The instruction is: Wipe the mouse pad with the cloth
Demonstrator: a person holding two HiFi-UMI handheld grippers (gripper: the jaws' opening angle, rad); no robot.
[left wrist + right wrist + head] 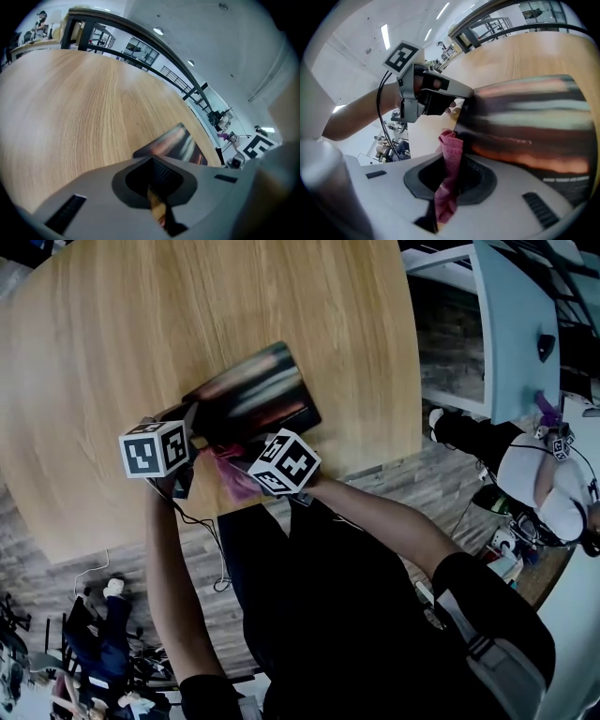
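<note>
While the left hand-held gripper (157, 183) pinches the mouse pad (255, 392), the right hand-held gripper (452, 176) clamps the cloth (451, 149) beside it.

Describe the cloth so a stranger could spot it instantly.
On the wooden table, near the person's side, is a dark mouse pad with blurred colour stripes. At its near edge the right gripper pinches a small crumpled cloth, the only pink, soft thing there.

The right gripper (452, 164) has its fingers closed on a pink cloth (450, 145) whose top touches the near left edge of the striped mouse pad (525, 126), while the left gripper (461, 96) meets the pad's far left corner and the pale wooden counter (520, 56) stretches beyond the pad.
</note>
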